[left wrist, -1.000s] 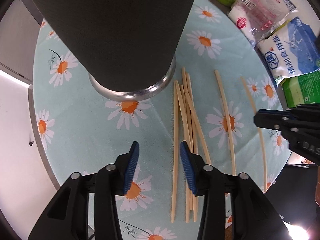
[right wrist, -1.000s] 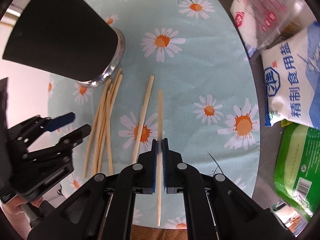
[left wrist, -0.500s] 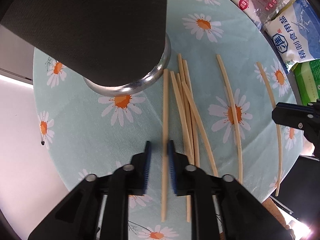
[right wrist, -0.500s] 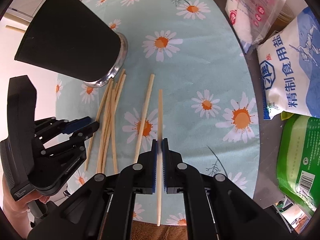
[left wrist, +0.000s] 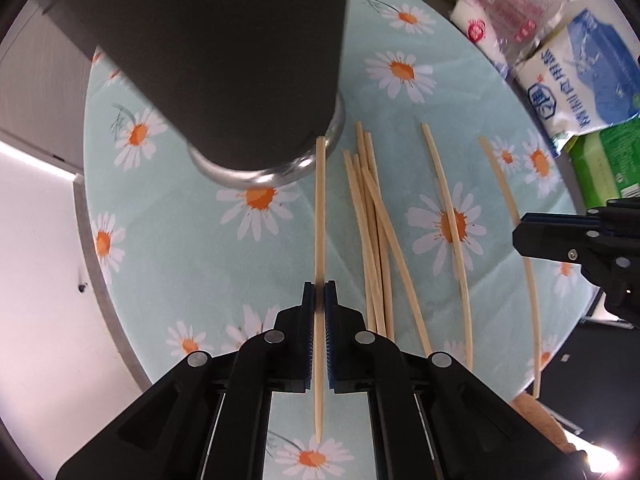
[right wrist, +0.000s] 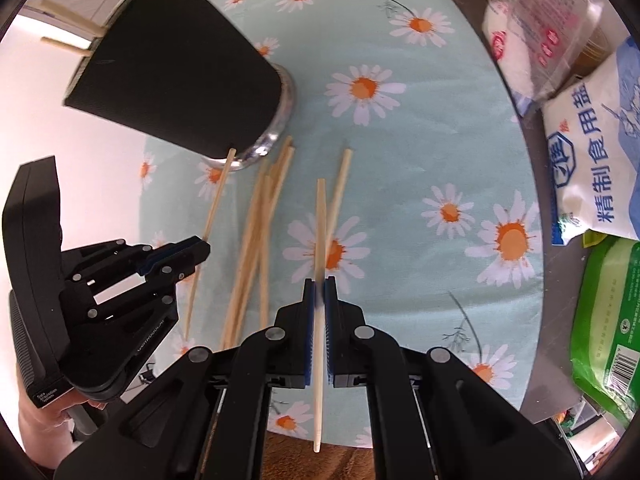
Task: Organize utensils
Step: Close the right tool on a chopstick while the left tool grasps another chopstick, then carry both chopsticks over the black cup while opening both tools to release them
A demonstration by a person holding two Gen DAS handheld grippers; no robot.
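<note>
Several wooden chopsticks lie on a daisy-print cloth beside a tall black holder cup. My left gripper is shut on one chopstick, whose far tip touches the cup's metal base. My right gripper is shut on another chopstick, held above the cloth. In the right wrist view the cup has two chopsticks sticking out of its top, and the left gripper is at the left. The right gripper shows in the left wrist view at the right edge.
Bags of salt, a white packet and a green packet lie along the right side of the round table. One single chopstick lies apart from the bundle. The table edge is close at the left.
My left gripper moved onto the leftmost chopstick and shut on it, separating it from the bundle. My right gripper has lifted its chopstick higher above the cloth.
</note>
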